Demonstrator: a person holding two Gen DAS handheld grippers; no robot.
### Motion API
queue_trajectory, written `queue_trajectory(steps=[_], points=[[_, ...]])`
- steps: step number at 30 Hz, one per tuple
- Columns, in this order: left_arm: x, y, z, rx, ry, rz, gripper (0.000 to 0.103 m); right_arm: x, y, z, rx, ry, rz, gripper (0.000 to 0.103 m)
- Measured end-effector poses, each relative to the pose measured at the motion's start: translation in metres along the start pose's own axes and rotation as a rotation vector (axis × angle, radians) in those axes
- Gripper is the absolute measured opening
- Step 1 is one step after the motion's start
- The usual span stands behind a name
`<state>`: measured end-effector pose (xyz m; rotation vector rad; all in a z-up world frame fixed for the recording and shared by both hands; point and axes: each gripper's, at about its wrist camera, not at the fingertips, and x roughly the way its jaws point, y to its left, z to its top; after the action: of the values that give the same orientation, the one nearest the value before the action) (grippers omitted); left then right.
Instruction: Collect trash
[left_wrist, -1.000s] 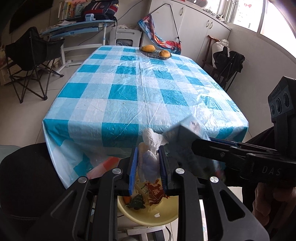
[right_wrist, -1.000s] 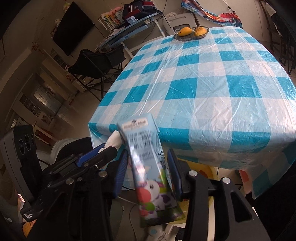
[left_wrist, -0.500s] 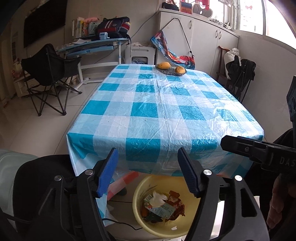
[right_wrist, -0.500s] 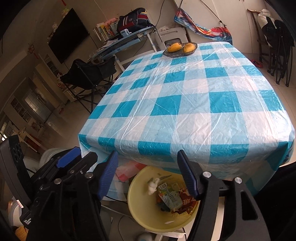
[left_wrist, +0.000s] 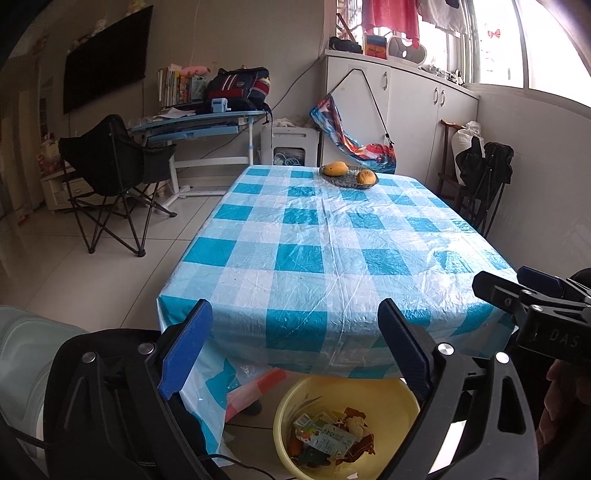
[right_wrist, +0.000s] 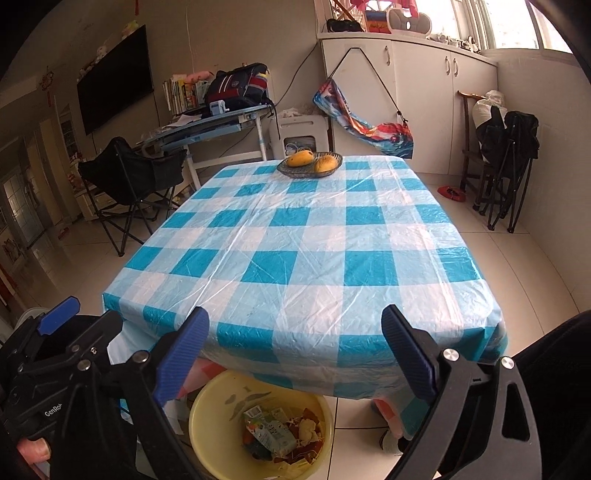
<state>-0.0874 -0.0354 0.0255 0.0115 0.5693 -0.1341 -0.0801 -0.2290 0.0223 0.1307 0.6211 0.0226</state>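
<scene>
Now both jaws just opened wide, empty, trash (left_wrist: 327, 437) in yellow basin (left_wrist: 391, 397)

Your two wrist cams sit side by side at the near table (left_wrist: 332, 258) edge, angled down, sharing tabletop and yellow bin (right_wrist: 218, 413).

Home: dining table (left_wrist: 332, 236), wall TV (left_wrist: 105, 62), bookshelf (left_wrist: 177, 83).

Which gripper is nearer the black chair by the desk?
Left. The left gripper is on the chair side, the right gripper beyond; both, empty, have just been opening.
</scene>
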Motion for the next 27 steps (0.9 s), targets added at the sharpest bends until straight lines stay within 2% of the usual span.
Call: queue_trajectory(steps=[5,10,27], points=[[-0.007,-0.003,0.002,0.010,-0.026,0.009,0.090,-0.004,0.004,-0.005,-0.026,-0.001,-0.011,0.094],[-0.001,-0.004,-0.001,0.033,-0.010,0.028,0.091,0.005,0.014,-0.010,-0.079,0.004,-0.013,0.094],[0.000,0.000,-0.002,0.022,-0.010,0.040,0.092,0.011,0.014,-0.013,-0.074,0.022,-0.029,0.094]])
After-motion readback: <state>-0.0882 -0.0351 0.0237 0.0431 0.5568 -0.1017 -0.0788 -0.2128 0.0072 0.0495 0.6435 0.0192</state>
